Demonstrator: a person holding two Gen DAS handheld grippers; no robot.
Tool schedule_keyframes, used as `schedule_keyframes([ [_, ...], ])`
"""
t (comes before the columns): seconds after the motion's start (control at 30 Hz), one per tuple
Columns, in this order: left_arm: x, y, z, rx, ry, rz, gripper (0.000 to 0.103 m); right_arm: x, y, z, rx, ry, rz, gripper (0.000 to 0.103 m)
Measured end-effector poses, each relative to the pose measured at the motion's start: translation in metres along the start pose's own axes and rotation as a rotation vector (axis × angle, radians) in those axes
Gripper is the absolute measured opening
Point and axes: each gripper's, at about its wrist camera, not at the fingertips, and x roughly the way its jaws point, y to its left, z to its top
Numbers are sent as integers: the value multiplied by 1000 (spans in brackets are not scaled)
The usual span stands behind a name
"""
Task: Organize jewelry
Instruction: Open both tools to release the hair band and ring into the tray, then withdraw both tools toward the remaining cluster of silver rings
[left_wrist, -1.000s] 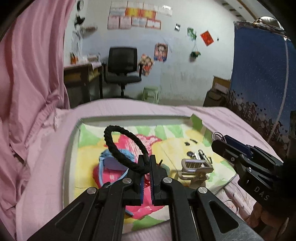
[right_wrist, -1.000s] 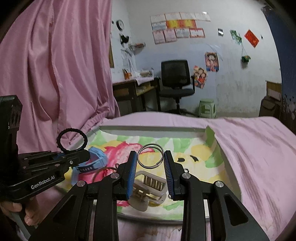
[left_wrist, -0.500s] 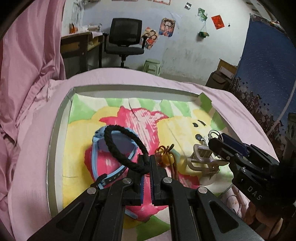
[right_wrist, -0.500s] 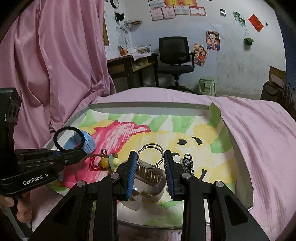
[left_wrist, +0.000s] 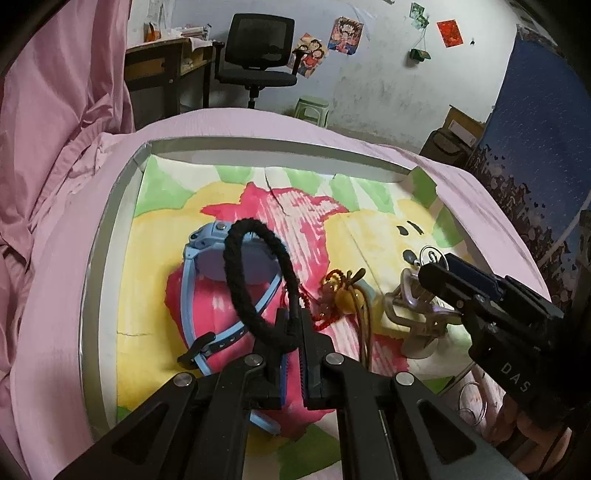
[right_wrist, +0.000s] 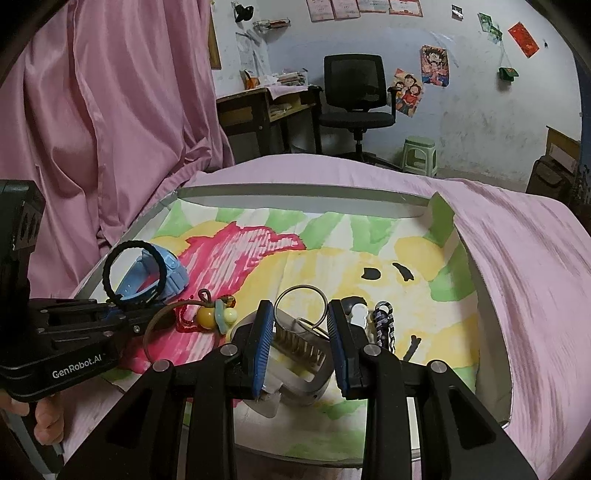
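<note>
Left wrist view: the left claw (left_wrist: 291, 332) is clamped shut on a black braided ring (left_wrist: 255, 280), which stands up from the fingertips and leans away over a blue watch (left_wrist: 207, 295) lying in the tray (left_wrist: 110, 236). Just right of the claw tips lies a red-corded charm with a yellow bead (left_wrist: 341, 295). Further right the right claw (left_wrist: 430, 273) reaches in from the side, above a pale hair clip (left_wrist: 413, 314).

Right wrist view: the right claw (right_wrist: 301, 325) pinches a thin metal ring (right_wrist: 301, 304) between its blue pads (right_wrist: 260, 343); the pads sit well apart with the hoop spanning them. The hair clip (right_wrist: 299, 362) lies directly under and behind the fingers, a black-and-white braided cord (right_wrist: 384, 325) just to its right. The left claw (right_wrist: 147, 310) shows at the left edge with the black ring (right_wrist: 135, 273) upright in front of the blue watch (right_wrist: 162, 277).

The clip is partly covered by the claw fingers in both views. A small dark item by the right fingertip is too unclear to name. A second wire loop near the tray's near edge in the left view is cut off by the claw body.

Compared with a second ago, both claws have come lower and closer over the tray with grips unchanged, and the charm now shows.
</note>
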Motion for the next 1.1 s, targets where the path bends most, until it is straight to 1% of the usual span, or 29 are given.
schedule_keyframes([
  [0.27,-3,3,-5,-7,13,-6,7,-2,-1,-1,7,-6,1,27],
  [0.33,-5,4,-7,-6,8,-16,12,-3,-3,-4,9,-14,2,27],
  [0.4,-9,4,-10,-13,-5,-35,24,-5,-5,-7,16,-23,5,27],
  [0.5,-17,4,-14,-16,-39,-41,34,-11,-7,-10,23,-42,10,28],
  [0.63,-27,5,-19,-20,-82,-51,38,-28,-9,-14,28,-97,20,40],
  [0.7,-36,5,-23,-23,-125,-50,49,-40,-9,-17,29,-138,22,42],
  [0.8,-50,6,-29,-26,-192,-46,60,-57,-9,-21,35,-197,22,50],
  [0.83,-54,6,-30,-29,-210,-45,62,-62,-8,-22,36,-213,20,54],
  [0.9,-65,6,-34,-37,-262,-39,70,-76,-7,-27,37,-261,16,59],
  [0.93,-69,6,-35,-41,-280,-37,74,-81,-7,-28,38,-276,14,64],
  [0.97,-74,6,-38,-47,-308,-31,80,-87,-7,-30,43,-298,10,69],
  [1.0,-80,6,-41,-53,-341,-22,85,-95,-7,-34,48,-323,1,71],
  [1.07,-89,5,-45,-55,-386,-18,91,-104,-7,-36,54,-352,-6,83],
  [1.1,-94,4,-48,-53,-410,-14,94,-112,-7,-40,57,-378,-16,86],
])
